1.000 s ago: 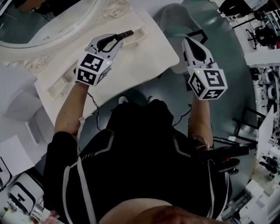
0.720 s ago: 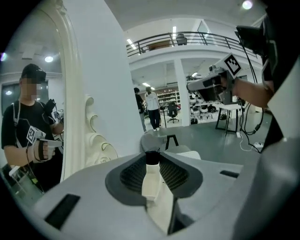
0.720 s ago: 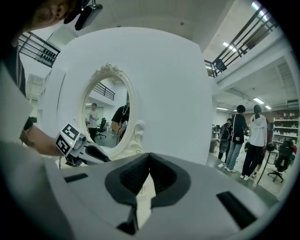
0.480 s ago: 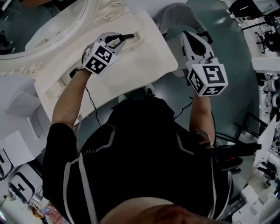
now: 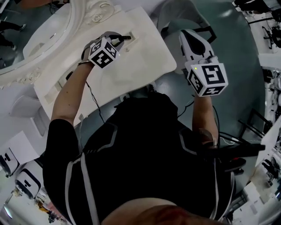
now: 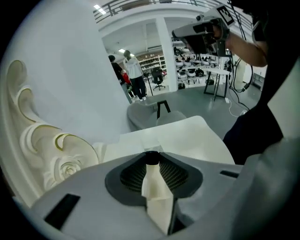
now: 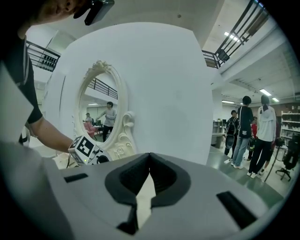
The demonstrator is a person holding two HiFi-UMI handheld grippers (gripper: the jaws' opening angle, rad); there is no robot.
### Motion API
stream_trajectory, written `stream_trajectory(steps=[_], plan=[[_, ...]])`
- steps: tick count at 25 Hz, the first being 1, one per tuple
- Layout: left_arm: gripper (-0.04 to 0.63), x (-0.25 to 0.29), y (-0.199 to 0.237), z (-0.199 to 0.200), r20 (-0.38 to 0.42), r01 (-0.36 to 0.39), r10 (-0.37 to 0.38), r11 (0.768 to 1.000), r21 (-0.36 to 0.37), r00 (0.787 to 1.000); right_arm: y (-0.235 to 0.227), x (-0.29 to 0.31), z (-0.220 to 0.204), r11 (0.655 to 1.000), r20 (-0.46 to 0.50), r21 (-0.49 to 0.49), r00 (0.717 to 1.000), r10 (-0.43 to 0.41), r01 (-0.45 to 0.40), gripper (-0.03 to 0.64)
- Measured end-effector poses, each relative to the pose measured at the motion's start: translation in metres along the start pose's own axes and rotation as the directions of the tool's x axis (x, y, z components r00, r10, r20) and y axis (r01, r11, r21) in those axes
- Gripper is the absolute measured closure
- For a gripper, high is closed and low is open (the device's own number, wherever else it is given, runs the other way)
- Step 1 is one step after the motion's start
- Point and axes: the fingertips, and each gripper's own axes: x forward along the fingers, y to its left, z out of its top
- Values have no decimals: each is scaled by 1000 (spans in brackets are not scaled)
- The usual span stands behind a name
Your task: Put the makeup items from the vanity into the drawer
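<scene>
Black and slender, a makeup stick [image 5: 126, 38] juts from the tip of the left gripper [image 5: 118, 41], whose jaws are clenched on it. In the left gripper view it shows end-on as a dark nub [image 6: 151, 158] where the jaw tips meet. It hangs low over the far side of the cream-white vanity top [image 5: 145, 61], just right of the carved, rose-ornamented mirror frame [image 5: 94, 13] and right above a shallow cream rectangular recess [image 5: 135, 43]. Whether that recess is the drawer, I cannot tell. The right gripper [image 5: 186, 33] hovers off the vanity's right edge with its jaw tips pressed together on nothing.

The step in hand looks like carrying the stick to its drop place. Next it probably needs lowering into the compartment and the jaws released without the stick rolling out.
</scene>
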Motion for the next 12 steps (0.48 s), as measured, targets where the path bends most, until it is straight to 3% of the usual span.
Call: stream_trajectory(steps=[5,12], plan=[[505,28,-3,-9,-80,53,-49,998,43,996,-15,5,-13,1000,-8,15,1000,-21,21,612],[505,56,-8,-16,-193,115,-82,980,162,978,-23,6,-32,999,-32,50,999,-18,19,612]])
